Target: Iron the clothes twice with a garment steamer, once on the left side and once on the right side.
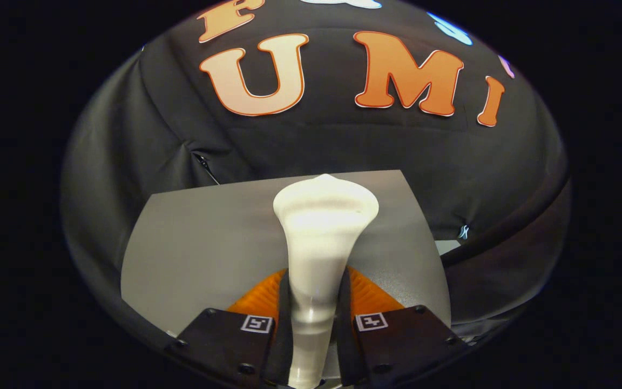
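The gripper is pinching the slim neck of a glossy white plastic garment steamer, one finger pressed on each side of it. The steamer's long axis runs straight ahead along the fingers, widening beyond them into a flared, rounded head. That head hangs over a flat grey tabletop, whose far edge lies just beyond the head, with the black cloth wall behind it. No garment can be seen near the steamer, so which way the clothes lie from its head cannot be told; I judge the coming move depends on finding them. Small square black-and-white markers sit on the gripper body at either side of the steamer's neck; no brand or label is readable on the steamer
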Demonstrator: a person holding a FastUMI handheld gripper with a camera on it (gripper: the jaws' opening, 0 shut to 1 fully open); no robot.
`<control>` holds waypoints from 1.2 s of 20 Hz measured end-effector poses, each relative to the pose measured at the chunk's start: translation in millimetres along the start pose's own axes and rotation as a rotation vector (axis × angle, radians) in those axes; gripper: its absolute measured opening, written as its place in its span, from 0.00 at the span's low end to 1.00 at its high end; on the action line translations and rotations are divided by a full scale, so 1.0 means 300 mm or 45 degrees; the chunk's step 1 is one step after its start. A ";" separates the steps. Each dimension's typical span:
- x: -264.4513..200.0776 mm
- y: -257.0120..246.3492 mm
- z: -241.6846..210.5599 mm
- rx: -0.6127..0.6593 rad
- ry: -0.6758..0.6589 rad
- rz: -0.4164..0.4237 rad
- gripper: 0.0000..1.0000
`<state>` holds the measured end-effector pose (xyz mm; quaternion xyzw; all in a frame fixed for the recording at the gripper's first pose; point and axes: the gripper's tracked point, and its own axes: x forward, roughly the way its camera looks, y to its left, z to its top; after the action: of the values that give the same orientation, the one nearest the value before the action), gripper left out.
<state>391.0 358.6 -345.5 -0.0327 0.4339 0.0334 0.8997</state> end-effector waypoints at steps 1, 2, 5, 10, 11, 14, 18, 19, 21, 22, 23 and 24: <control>-0.024 0.008 0.008 -0.020 -0.014 0.005 0.42; -0.047 0.009 0.017 -0.027 -0.036 0.005 0.42; -0.139 0.029 0.044 -0.046 -0.103 0.037 0.41; -0.364 0.030 0.060 -0.083 -0.202 0.115 0.41; -0.413 0.021 0.069 -0.087 -0.240 0.128 0.41; -0.584 -0.034 0.091 -0.080 -0.351 0.161 0.41; -0.823 -0.132 0.096 -0.061 -0.479 0.205 0.41; -0.883 -0.161 0.094 -0.054 -0.526 0.211 0.41; -0.998 -0.232 0.092 -0.050 -0.594 0.209 0.41; -1.043 -0.270 0.087 -0.048 -0.627 0.198 0.40; -1.088 -0.319 0.086 -0.047 -0.647 0.178 0.41; -1.132 -0.369 0.082 -0.044 -0.665 0.159 0.40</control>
<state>208.9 239.8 -61.1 -0.0116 0.1878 0.1037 0.9767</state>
